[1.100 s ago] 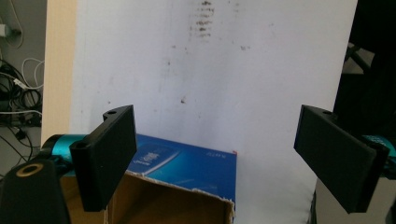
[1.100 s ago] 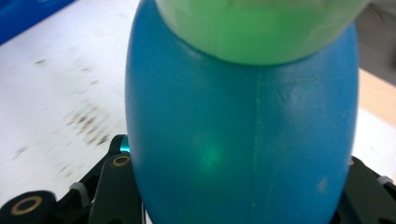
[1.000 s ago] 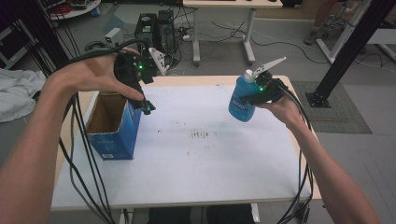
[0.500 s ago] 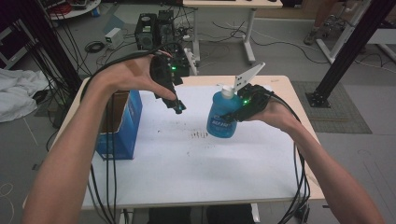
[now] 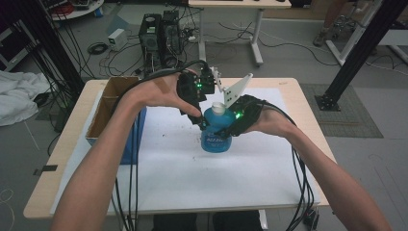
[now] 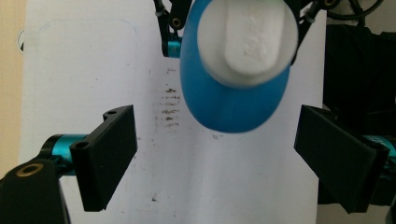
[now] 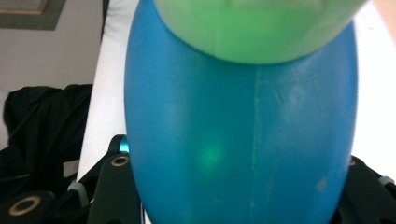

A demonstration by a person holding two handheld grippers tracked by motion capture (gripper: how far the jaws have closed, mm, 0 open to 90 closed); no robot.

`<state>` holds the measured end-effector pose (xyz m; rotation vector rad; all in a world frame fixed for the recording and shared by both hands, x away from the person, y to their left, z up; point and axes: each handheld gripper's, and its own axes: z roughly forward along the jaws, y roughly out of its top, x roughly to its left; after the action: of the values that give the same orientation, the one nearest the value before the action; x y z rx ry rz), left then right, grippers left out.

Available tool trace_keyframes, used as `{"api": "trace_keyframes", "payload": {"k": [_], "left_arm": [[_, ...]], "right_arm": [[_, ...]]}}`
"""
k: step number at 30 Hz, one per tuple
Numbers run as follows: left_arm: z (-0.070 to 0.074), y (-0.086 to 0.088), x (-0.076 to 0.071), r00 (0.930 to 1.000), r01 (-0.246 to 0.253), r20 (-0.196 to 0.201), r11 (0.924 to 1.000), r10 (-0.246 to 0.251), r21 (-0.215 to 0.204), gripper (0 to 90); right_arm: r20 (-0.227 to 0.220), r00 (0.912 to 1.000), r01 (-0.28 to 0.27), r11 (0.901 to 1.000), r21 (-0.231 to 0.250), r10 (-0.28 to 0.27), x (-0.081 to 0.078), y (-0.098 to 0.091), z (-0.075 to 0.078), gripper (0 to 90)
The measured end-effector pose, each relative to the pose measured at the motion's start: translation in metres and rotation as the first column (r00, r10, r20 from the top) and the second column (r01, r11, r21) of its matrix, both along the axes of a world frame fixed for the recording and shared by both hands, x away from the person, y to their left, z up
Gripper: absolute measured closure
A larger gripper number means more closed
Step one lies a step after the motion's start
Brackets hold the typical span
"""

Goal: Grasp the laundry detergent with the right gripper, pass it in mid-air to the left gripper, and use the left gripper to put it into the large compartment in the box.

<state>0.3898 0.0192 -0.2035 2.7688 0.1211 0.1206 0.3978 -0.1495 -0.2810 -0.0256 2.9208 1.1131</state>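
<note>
A blue plastic bottle [image 5: 215, 137] with a white cap [image 5: 219, 108] stands at the middle of the table, low over the white mat. My right gripper [image 5: 231, 126] is shut on its body from the right; in the right gripper view the bottle [image 7: 238, 140] bulges between the two black jaws. My left gripper [image 5: 199, 121] hangs just left of the cap and points down. In the left gripper view it [image 6: 224, 156] is open, jaws wide apart, with the bottle [image 6: 224, 105] and its cap [image 6: 247, 39] just beyond them and nothing touching them.
An open cardboard box [image 5: 111, 113] with a blue side stands at the table's left. A white mat [image 5: 168, 168] covers the tabletop, with dark smudges [image 6: 169, 105] near the bottle. Cables trail from both grippers down the front. Computer towers [image 5: 161, 33] sit on the floor behind.
Both hands came together at the table's middle. The right gripper brought the bottle left and down; the left gripper moved right from the box to beside the cap.
</note>
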Motion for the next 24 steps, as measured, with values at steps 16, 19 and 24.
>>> {"api": "trace_keyframes", "payload": {"k": [16, 19, 24], "left_arm": [[-0.023, -0.002, 0.001, 0.9995, -0.019, -0.027, 0.9993, 0.019, -0.030, 13.4], [-0.024, -0.002, 0.002, 0.9994, -0.023, -0.027, 0.9990, 0.022, -0.039, 13.5], [-0.024, 0.000, 0.002, 0.9993, -0.015, -0.036, 0.9984, 0.013, -0.055, 18.1]], "right_arm": [[-0.007, 0.9997, -0.022, 0.9997, 0.011, 0.022, 0.003, 0.013, -0.006, 46.5], [-0.020, 0.9997, -0.014, 0.9999, 0.006, 0.014, 0.001, 0.013, -0.006, 46.5], [-0.019, 0.9998, -0.010, 0.9999, 0.008, 0.010, 0.001, 0.012, -0.006, 46.5]]}}
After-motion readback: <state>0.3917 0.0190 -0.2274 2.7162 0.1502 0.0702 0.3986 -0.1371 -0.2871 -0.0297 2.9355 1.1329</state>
